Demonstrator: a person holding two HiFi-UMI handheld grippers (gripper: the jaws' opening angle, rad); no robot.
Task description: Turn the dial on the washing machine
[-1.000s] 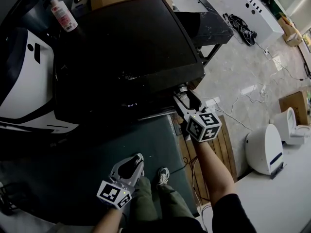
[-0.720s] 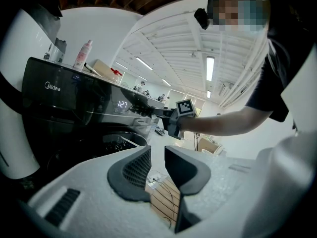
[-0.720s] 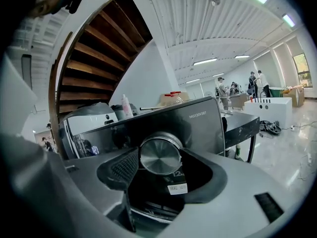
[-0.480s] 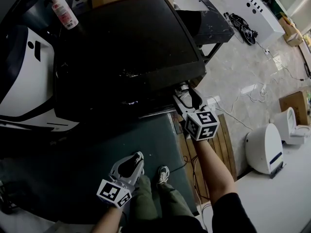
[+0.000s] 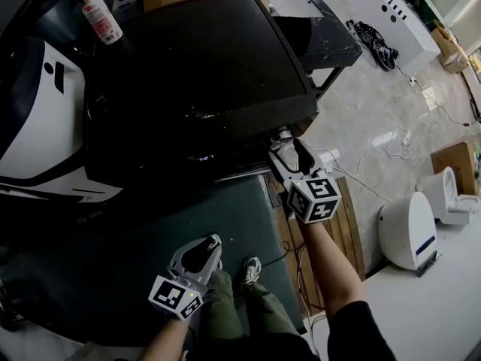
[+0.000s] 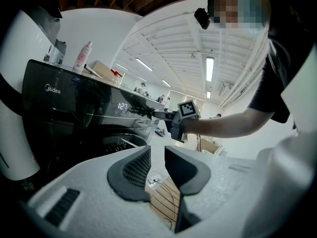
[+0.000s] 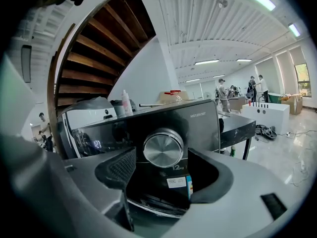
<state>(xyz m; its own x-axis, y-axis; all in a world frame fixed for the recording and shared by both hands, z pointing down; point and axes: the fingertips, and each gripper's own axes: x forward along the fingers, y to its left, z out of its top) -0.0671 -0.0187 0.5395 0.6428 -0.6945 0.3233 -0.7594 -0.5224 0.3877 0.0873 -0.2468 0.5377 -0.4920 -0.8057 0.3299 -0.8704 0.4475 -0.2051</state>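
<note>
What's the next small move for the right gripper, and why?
Probably ease the right gripper forward and slightly up, until its fingers flank the round silver metal dial on the black washing machine. The fingers have just been opening and stand apart; the dial sits centred between them, high in the gap, touching neither.

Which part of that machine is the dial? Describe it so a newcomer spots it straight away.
Find the big black washing machine with the glossy front panel. Towards the panel's right end, right of the lit digital display, sits the dial. It is the only round, brushed-silver knob standing out from the dark, flat panel.
</note>
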